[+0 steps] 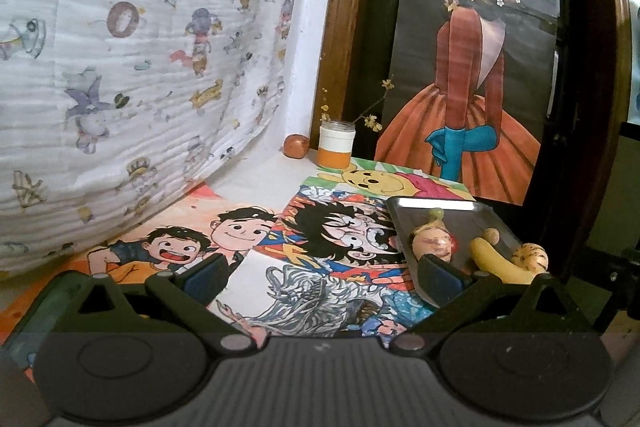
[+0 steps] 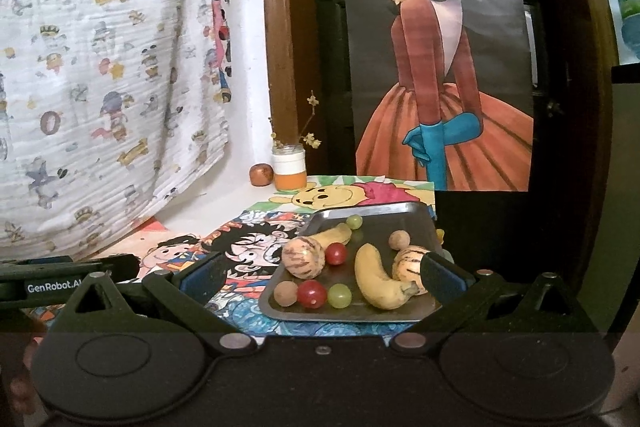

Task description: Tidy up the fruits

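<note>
Both the left gripper (image 1: 324, 275) and right gripper (image 2: 322, 277) gape empty, the fruit-crowded tray (image 2: 416, 215) sitting lower right, jar (image 2: 289, 167) and apple (image 2: 261, 174) behind it.

A cartoon-printed white cloth (image 2: 104, 67) hangs on the left beside a white wall (image 2: 248, 107). A dark wooden frame (image 2: 276, 47) holds a poster of a girl in an orange dress (image 2: 440, 67). Cartoon drawings (image 1: 328, 267) cover the bench.

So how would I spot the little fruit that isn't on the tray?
Find the big painting of a girl in an orange dress. At its lower left stands an orange-and-white jar with twigs. The small reddish-brown fruit sits just left of it, alone on the white surface.
</note>
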The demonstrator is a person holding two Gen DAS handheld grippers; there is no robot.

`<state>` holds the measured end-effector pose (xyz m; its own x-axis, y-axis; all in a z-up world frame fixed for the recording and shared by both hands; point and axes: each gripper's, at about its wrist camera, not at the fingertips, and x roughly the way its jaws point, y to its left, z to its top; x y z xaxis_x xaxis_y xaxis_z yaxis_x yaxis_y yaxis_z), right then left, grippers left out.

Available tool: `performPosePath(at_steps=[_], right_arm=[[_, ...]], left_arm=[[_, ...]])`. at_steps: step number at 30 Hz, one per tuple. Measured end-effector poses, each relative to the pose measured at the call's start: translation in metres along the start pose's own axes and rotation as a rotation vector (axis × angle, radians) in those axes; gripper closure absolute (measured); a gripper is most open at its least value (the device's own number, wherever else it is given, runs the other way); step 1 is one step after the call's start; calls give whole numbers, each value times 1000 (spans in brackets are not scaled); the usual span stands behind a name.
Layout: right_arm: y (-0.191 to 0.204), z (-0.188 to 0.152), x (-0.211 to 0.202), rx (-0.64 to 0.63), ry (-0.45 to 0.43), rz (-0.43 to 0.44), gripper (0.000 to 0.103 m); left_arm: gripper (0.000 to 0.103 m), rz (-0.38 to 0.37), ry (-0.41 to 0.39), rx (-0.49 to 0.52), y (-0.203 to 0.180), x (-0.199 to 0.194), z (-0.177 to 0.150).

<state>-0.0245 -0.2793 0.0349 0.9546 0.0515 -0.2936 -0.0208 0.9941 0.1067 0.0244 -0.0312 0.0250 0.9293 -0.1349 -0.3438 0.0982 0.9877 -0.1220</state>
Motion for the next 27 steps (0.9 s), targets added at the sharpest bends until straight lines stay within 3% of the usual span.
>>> performPosePath(at_steps=[27], right_arm=[[11, -30, 2, 45, -3, 26, 0]], left_arm=[[0, 6, -9, 23, 19, -8, -21]])
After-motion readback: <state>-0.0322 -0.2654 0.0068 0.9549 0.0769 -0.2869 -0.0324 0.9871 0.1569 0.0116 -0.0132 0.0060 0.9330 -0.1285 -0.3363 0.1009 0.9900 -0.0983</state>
